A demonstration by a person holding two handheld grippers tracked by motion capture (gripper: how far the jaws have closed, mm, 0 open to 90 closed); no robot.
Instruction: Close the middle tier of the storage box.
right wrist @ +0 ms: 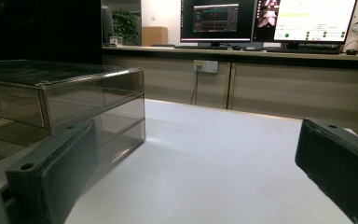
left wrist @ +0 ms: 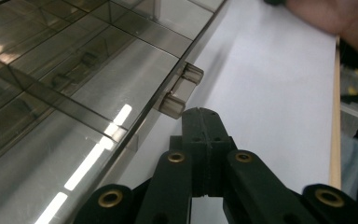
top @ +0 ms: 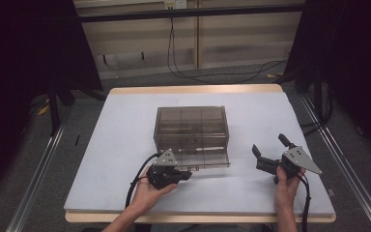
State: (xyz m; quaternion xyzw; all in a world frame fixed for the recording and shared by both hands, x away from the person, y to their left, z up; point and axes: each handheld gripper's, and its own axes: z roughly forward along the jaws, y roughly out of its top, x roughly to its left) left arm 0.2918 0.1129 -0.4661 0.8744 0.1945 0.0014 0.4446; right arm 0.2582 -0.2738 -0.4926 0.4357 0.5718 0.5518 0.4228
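A smoky see-through drawer box (top: pixel 192 121) stands mid-table, its bottom drawer (top: pixel 200 157) pulled out toward me. In the left gripper view the drawer (left wrist: pixel 74 93) has divided compartments and a small clear handle tab (left wrist: pixel 182 91) on its front edge. My left gripper (top: pixel 186 175) lies at the drawer's front, jaws shut with nothing between them; its tip (left wrist: pixel 203 119) sits just short of the tab, apart from it. My right gripper (top: pixel 269 146) rests on the table right of the box, jaws wide open and empty. In its own view, the right gripper (right wrist: pixel 193 140) has the box (right wrist: pixel 65 98) at its left.
The box stands on a white tabletop (top: pixel 125 145) with a wooden rim. Dark stands and a metal rail (top: pixel 43 159) flank the table on the floor. Cables (top: pixel 212 75) lie on the floor behind. Monitors (right wrist: pixel 265 21) stand on a far desk.
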